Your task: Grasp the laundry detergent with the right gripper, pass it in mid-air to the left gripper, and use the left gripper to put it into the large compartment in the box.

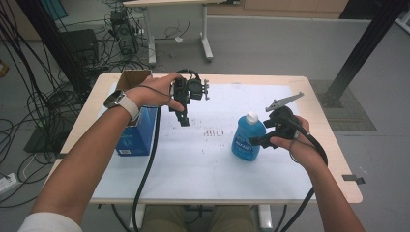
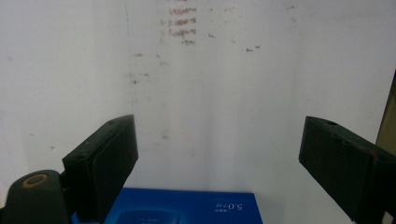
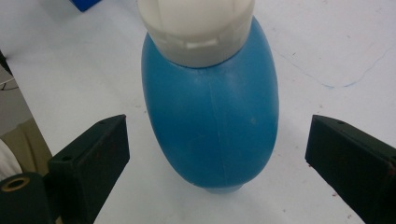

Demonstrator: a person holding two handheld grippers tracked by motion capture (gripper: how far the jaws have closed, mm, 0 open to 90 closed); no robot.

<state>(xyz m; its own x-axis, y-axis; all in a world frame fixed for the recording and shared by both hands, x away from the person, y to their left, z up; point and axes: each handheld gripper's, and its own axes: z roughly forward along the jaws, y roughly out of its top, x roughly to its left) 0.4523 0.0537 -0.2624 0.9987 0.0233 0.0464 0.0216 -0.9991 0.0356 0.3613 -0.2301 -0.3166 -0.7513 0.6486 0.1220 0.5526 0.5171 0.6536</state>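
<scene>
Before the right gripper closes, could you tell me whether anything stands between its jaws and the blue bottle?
Nothing visible does. The right gripper is open, a jaw on either side of the bottle, with only bare white table in the gaps.

Even, soft indoor light, faint shadows, gripper views dimmer and slightly blurred, high view grainy

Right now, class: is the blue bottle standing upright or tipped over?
Upright. The blue bottle stands on its base on the table, white cap uppermost, between the right gripper's open jaws.
</scene>
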